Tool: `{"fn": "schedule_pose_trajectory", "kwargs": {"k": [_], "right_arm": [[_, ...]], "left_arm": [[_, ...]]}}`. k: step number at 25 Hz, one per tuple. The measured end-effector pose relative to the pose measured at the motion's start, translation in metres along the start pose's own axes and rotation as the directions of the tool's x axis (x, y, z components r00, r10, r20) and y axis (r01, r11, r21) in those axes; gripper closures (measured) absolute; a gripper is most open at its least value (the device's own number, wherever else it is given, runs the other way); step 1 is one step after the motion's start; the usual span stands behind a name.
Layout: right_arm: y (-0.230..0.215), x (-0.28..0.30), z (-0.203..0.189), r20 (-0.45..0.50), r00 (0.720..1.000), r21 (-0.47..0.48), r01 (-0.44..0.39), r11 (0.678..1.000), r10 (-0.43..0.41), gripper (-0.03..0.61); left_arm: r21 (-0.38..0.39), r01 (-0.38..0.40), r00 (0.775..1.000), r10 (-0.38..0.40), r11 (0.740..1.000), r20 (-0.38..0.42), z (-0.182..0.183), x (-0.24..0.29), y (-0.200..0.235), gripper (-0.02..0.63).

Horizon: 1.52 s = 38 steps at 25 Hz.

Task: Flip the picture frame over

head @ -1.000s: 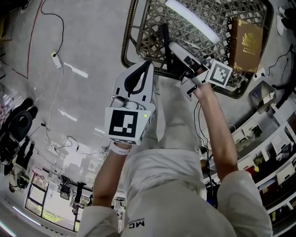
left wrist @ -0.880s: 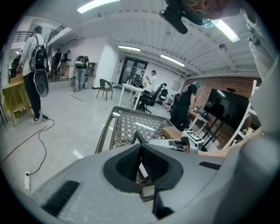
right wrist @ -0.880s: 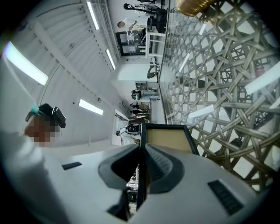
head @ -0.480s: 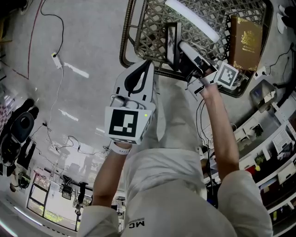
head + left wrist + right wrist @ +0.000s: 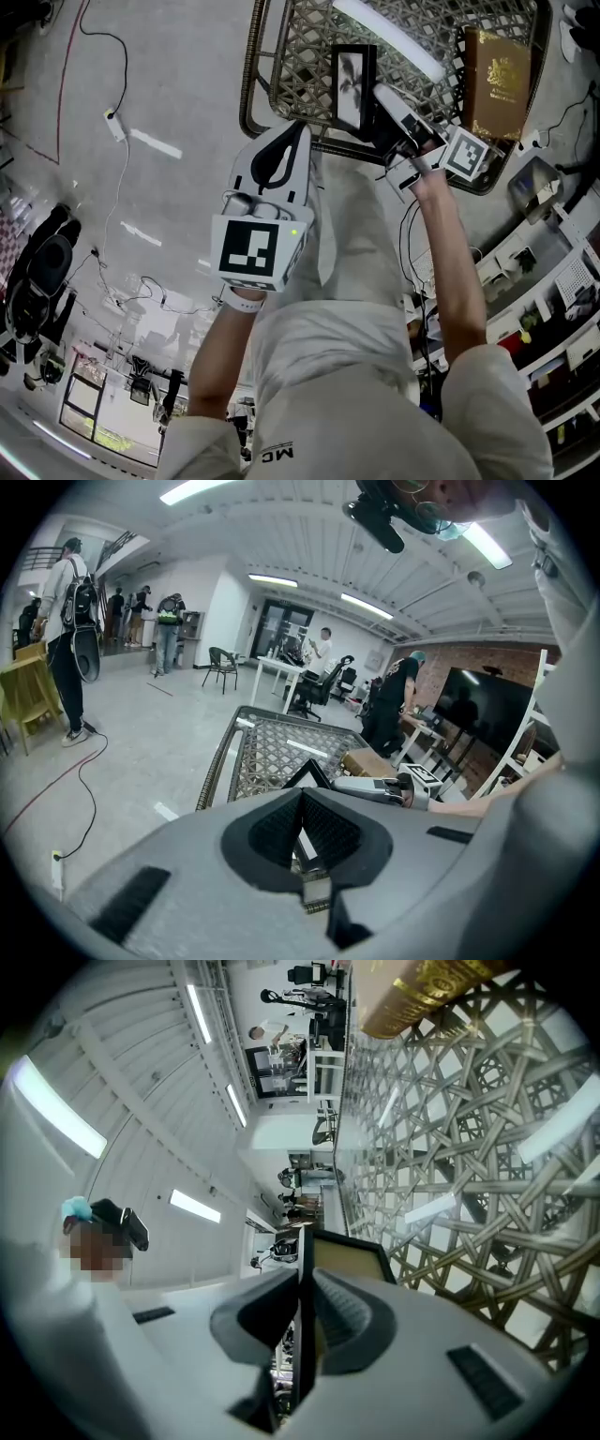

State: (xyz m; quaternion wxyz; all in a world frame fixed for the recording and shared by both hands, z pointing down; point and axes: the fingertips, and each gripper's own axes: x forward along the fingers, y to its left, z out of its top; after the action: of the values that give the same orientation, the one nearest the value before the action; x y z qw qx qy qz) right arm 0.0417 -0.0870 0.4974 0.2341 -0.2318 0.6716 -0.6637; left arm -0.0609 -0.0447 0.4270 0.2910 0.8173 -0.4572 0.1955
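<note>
picture frame [image 5: 353, 86] upright, right gripper [image 5: 377, 101] pinching edge

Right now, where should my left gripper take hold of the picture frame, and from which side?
Probably the black border along its free left edge, coming in from the left. The picture frame is tilted up on edge, so that thin border is exposed, and the right gripper has its jaws shut on the opposite edge.

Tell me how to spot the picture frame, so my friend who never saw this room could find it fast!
Look for the big woven lattice table. At its near edge, the right hand-held gripper pinches the picture frame. It is thin with a black border and is held up on edge, while the brown book with the gold crest lies flat.
</note>
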Motion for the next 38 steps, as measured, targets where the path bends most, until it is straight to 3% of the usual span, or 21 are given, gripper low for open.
{"fn": "schedule_pose_trajectory", "kwargs": {"k": [13, 19, 30, 35, 38], "right_arm": [[-0.009, -0.011, 0.012, 0.080, 0.996, 0.001, 0.036, 0.999, -0.036, 0.517], [-0.018, -0.015, 0.017, 0.096, 0.989, -0.055, 0.121, 0.991, -0.115, 0.515], [-0.044, -0.027, 0.024, 0.110, 0.949, -0.174, 0.310, 0.935, -0.294, 0.520], [-0.051, -0.029, 0.024, 0.095, 0.926, -0.260, 0.378, 0.889, -0.366, 0.520], [-0.061, -0.034, 0.024, 0.108, 0.888, -0.296, 0.458, 0.838, -0.447, 0.520]], "left_arm": [[-0.011, -0.001, 1.000, 0.001, 1.000, -0.001, -0.001, 0.001, 0.000, 0.594], [-0.012, 0.001, 1.000, -0.001, 1.000, 0.001, 0.001, 0.000, 0.000, 0.594], [-0.014, 0.006, 1.000, -0.006, 1.000, -0.013, -0.006, -0.001, -0.003, 0.594], [-0.014, 0.006, 1.000, -0.006, 1.000, -0.018, -0.010, -0.003, -0.006, 0.594], [-0.014, 0.007, 1.000, -0.007, 1.000, -0.020, -0.012, -0.004, -0.006, 0.594]]}}
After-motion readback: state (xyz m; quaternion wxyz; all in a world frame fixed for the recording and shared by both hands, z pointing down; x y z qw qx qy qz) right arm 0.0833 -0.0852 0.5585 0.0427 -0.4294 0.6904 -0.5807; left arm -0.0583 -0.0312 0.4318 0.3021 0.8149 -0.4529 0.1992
